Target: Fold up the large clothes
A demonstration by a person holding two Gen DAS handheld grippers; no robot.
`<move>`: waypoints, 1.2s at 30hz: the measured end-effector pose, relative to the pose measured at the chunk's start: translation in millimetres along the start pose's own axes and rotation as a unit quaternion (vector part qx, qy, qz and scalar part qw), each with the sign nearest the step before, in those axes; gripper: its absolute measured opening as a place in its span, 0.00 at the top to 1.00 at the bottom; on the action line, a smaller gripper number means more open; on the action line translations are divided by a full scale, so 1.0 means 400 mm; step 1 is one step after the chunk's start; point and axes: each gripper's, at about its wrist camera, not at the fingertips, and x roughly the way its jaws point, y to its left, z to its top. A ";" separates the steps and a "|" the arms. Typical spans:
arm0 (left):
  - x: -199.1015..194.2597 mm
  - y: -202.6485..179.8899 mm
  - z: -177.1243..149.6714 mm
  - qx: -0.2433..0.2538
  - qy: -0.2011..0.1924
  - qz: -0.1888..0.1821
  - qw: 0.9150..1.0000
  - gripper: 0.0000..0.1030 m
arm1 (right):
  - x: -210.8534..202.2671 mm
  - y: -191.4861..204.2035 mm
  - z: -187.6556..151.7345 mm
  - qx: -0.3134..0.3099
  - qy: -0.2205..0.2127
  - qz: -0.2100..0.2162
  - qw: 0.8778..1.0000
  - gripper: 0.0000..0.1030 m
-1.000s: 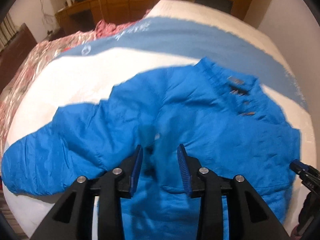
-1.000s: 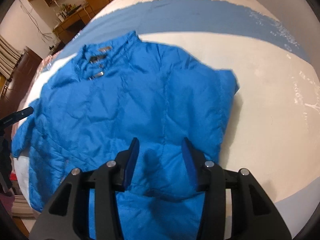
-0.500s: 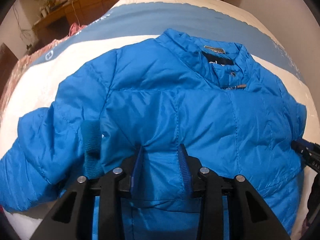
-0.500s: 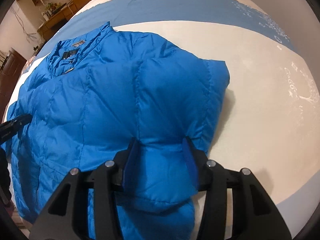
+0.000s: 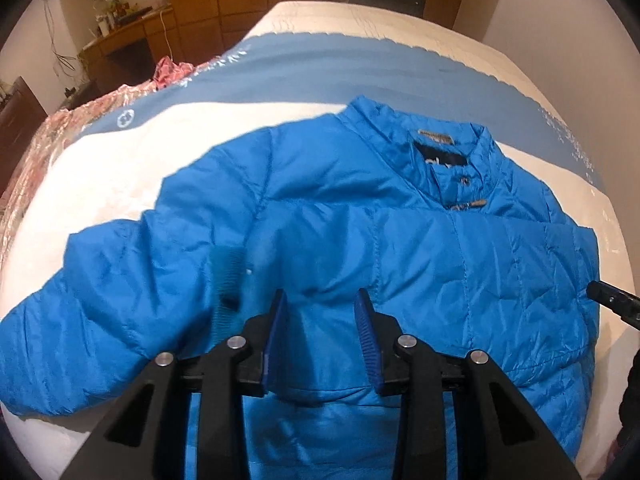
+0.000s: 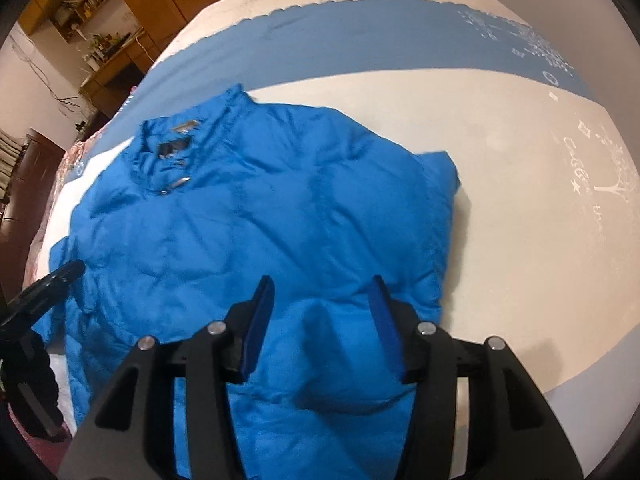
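A bright blue puffer jacket (image 5: 360, 240) lies front up on the bed, collar at the far side; it also shows in the right wrist view (image 6: 280, 220). Its left sleeve (image 5: 100, 300) stretches out sideways, cuff tucked near the body. Its right side is folded in, with a straight edge (image 6: 444, 220). My left gripper (image 5: 322, 300) is open over the jacket's lower middle, fabric showing between the jaws. My right gripper (image 6: 322, 284) is open over the lower right part of the jacket. Whether the pads touch the fabric I cannot tell.
The bed (image 6: 520, 200) has a white cover with a blue band (image 5: 360, 68). Pink patterned bedding (image 5: 48, 140) lies at the left edge. Wooden desk and cupboards (image 5: 132, 36) stand beyond the bed. The right gripper's tip (image 5: 612, 300) shows at right.
Both grippers have pulled back a little from the jacket and their jaws have widened. The jacket now lies flatter, with its right side folded in.
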 end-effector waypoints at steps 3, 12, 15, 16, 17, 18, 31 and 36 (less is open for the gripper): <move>-0.004 0.011 0.003 0.001 -0.004 -0.004 1.000 0.66 | -0.003 0.020 0.002 -0.004 0.000 0.011 1.000 0.53; 0.029 0.014 -0.007 0.008 0.005 -0.014 1.000 0.66 | 0.072 0.020 -0.023 0.000 0.030 -0.009 1.000 0.54; 0.054 0.013 -0.013 0.014 0.010 -0.012 1.000 0.66 | 0.100 0.025 -0.033 -0.016 0.025 -0.018 0.999 0.54; 0.058 0.012 -0.017 0.016 0.009 -0.010 1.000 0.66 | 0.103 0.029 -0.034 -0.017 0.023 -0.022 0.999 0.53; 0.058 0.011 -0.018 0.018 0.008 -0.009 1.000 0.66 | 0.104 0.033 -0.034 -0.019 0.022 -0.027 0.999 0.53; 0.057 0.011 -0.019 0.019 0.006 -0.008 1.000 0.66 | 0.104 0.034 -0.034 -0.020 0.023 -0.029 0.999 0.52; -0.149 0.422 -0.165 -0.202 0.004 0.019 0.979 0.39 | -0.031 0.088 -0.022 -0.017 0.008 0.013 1.000 0.43; -0.183 0.715 -0.344 -0.391 0.009 0.027 0.920 0.39 | -0.038 0.105 -0.035 -0.023 0.012 0.013 1.000 0.43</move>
